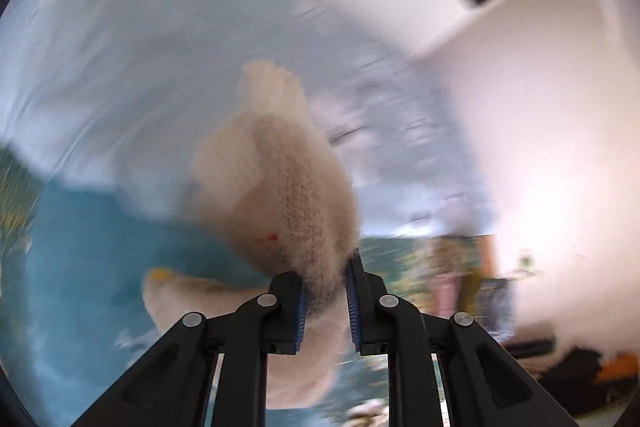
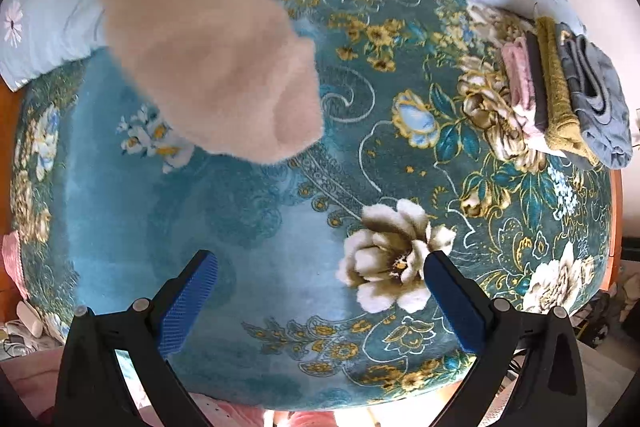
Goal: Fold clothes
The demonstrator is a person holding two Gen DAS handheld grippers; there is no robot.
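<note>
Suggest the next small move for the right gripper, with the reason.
Probably bring the open right gripper up to the hanging end of the fuzzy cream garment. The left gripper is shut on its other end, the cloth dangles above the teal floral blanket, and the right one holds nothing.

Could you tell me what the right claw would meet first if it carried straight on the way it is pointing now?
Most likely the teal floral blanket. The right claw is open and empty, aimed down at bare blanket beside a cream printed flower. The hanging fluffy cream garment sits further up and left, seemingly off that line, though depth is unclear.
</note>
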